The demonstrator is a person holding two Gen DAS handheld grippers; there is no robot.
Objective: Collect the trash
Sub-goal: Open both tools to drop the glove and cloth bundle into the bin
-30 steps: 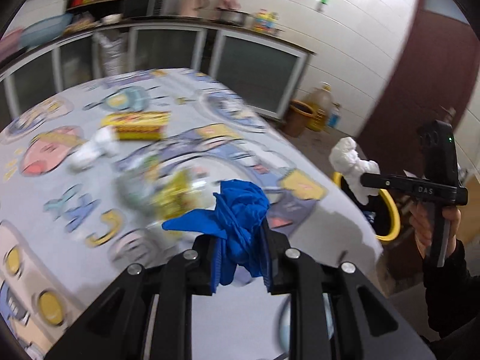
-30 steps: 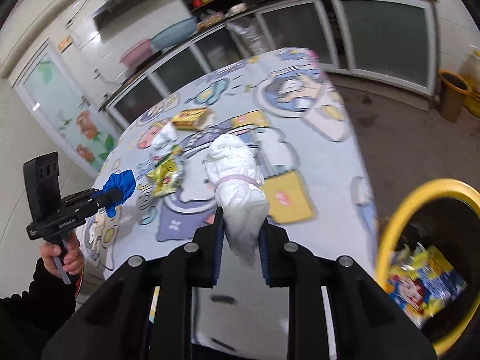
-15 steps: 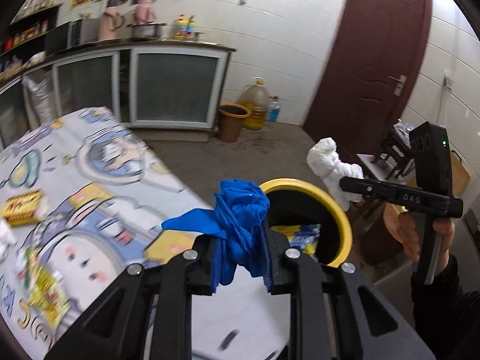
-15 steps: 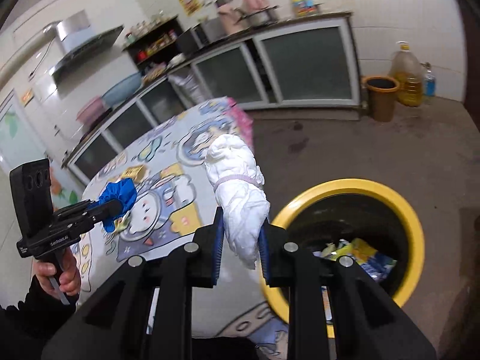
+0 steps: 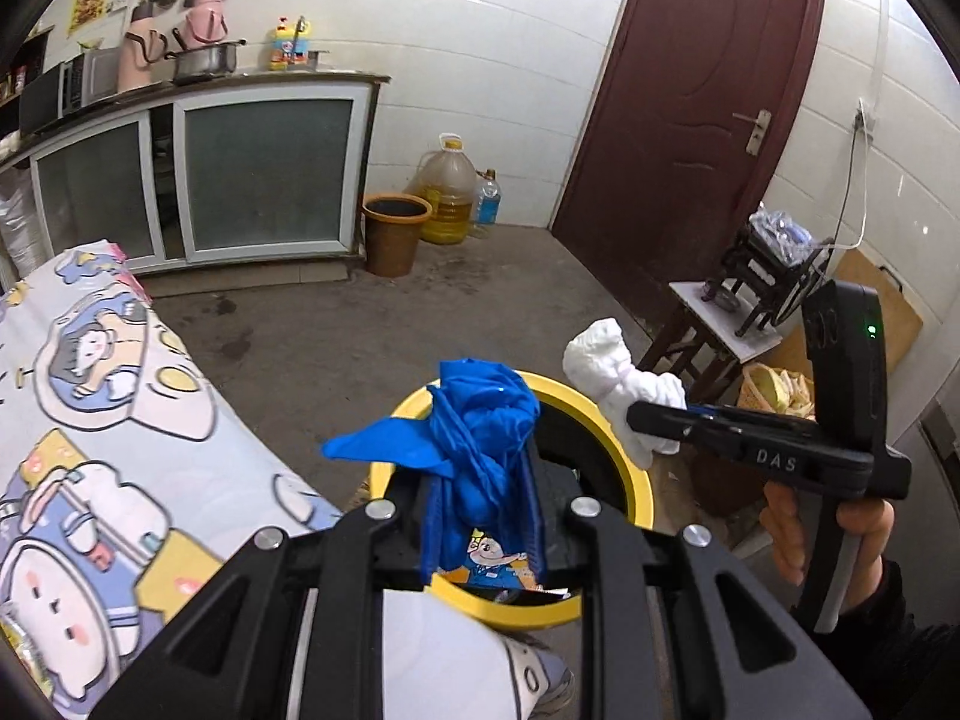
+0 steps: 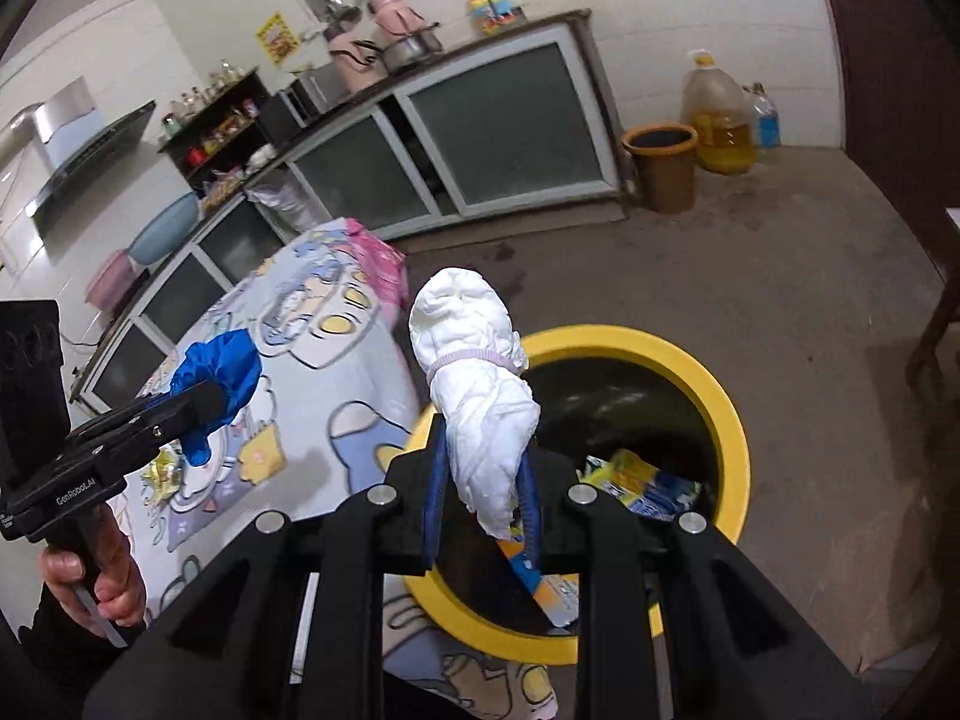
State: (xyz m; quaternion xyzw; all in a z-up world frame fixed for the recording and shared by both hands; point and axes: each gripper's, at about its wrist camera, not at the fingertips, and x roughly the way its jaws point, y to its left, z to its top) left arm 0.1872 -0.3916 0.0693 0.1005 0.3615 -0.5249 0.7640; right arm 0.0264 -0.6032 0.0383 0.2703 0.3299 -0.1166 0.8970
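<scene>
My left gripper (image 5: 483,510) is shut on a crumpled blue plastic bag (image 5: 474,438) and holds it above the near rim of the yellow-rimmed trash bin (image 5: 636,480). My right gripper (image 6: 480,492) is shut on a wadded white cloth (image 6: 474,372) tied with a pale band, held over the bin's (image 6: 726,396) left rim. The bin holds yellow and blue wrappers (image 6: 648,486). The right gripper with its white wad (image 5: 624,384) shows in the left wrist view; the left gripper with the blue bag (image 6: 210,372) shows in the right wrist view.
The table with a cartoon cloth (image 5: 108,450) lies left of the bin, with a yellow wrapper (image 6: 159,471) on it. A brown bucket (image 5: 393,234) and oil jug (image 5: 447,192) stand by the cabinets. A small stool (image 5: 714,330) and basket (image 5: 774,387) stand right.
Both grippers swung away from the table toward the bin, carrying the blue bag and the white wad. The bin is now directly under both.
</scene>
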